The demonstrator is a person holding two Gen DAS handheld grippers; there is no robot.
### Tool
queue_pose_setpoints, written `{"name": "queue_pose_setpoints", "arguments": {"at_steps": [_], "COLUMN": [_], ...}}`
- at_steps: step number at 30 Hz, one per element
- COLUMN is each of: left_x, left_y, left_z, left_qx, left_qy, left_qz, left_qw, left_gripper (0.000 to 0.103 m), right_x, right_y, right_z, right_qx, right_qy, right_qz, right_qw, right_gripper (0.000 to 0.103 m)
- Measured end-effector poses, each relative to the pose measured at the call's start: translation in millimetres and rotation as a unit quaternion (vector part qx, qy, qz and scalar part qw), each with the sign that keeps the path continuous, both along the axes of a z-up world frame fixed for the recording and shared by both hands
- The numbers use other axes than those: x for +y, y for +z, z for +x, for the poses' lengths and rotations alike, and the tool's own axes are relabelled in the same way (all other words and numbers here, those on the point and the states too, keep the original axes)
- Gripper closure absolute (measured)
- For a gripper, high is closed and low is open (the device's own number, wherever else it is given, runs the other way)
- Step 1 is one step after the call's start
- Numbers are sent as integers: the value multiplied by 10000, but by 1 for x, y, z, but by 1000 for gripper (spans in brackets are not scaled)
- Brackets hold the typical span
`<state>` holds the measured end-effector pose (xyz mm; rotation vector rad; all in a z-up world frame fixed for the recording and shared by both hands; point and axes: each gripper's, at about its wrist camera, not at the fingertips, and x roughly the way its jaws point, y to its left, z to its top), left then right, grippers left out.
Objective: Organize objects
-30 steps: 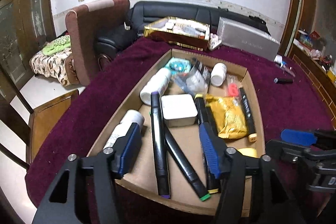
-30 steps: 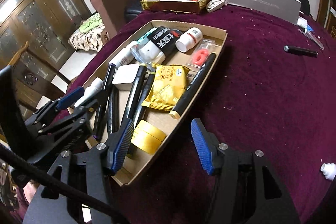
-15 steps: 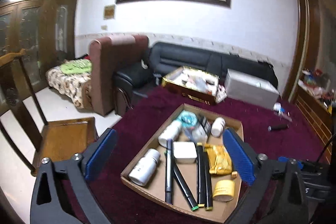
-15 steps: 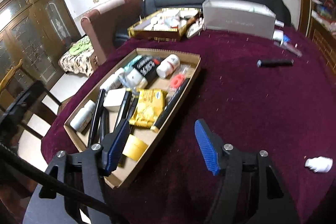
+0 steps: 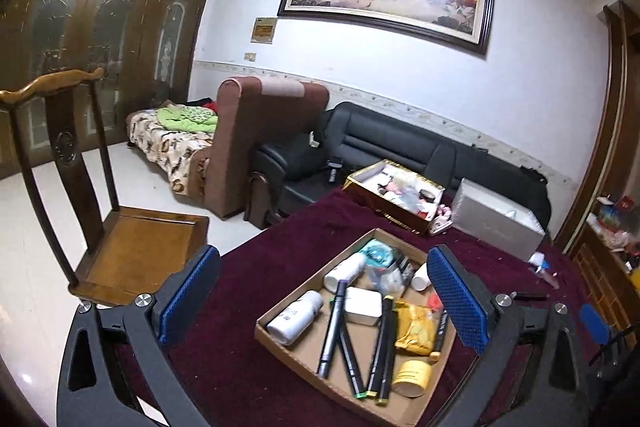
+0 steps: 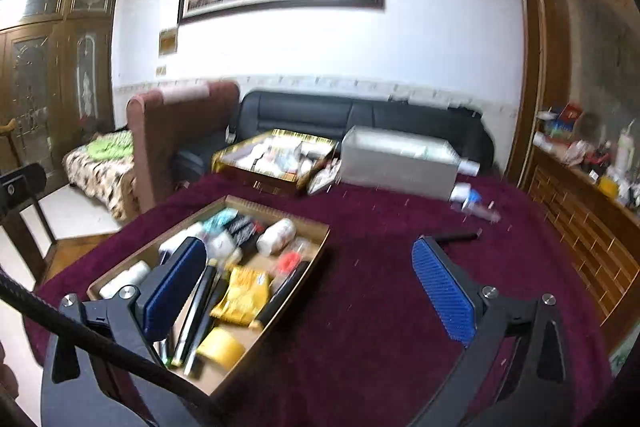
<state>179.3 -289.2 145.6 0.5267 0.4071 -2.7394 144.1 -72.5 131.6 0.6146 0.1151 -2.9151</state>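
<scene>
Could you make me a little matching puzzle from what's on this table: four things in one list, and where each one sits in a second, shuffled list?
Things:
1. yellow tape roll
2. black marker
3. gold-rimmed box
4. white bottle

Places:
A. far edge of the table, beside the grey box
B. near right corner of the cardboard tray
C. alone on the maroon cloth, outside the tray
D. left side of the tray, lying down

Pairs: 1-B, 2-C, 3-A, 4-D

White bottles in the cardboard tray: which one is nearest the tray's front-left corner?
The large white bottle lying by the tray's left wall; the others lie further back.
</scene>
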Motion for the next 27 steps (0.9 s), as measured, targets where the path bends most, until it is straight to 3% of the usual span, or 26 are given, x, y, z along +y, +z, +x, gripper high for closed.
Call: {"name": "queue_pose_setpoints", "arguments": {"at_steps": [5, 12, 18, 27], "left_x": [8, 11, 19, 17], "left_y": [-19, -57, -79, -83], "left_z": [-10, -31, -48, -60], "left_qx": [-335, -1009, -1430, -1552], "left_qy": [145, -31, -290, -308], "left_qz": [-351, -286, -240, -195], "left_qw": [9987, 9945, 9890, 9872], "left_gripper": [2, 2, 2, 2], "right_x": [-8, -14, -16, -31], "right_y": [-30, -61, -56, -56], "right_z": [-12, -23, -26, -35], "right_qx": [-537, -1157, -1110, -913], "right_qy": [88, 178, 70, 16], "right_qz": [193, 412, 486, 975], "right_qw": [9983, 9923, 9926, 9910], "right_gripper": [0, 0, 0, 0]}}
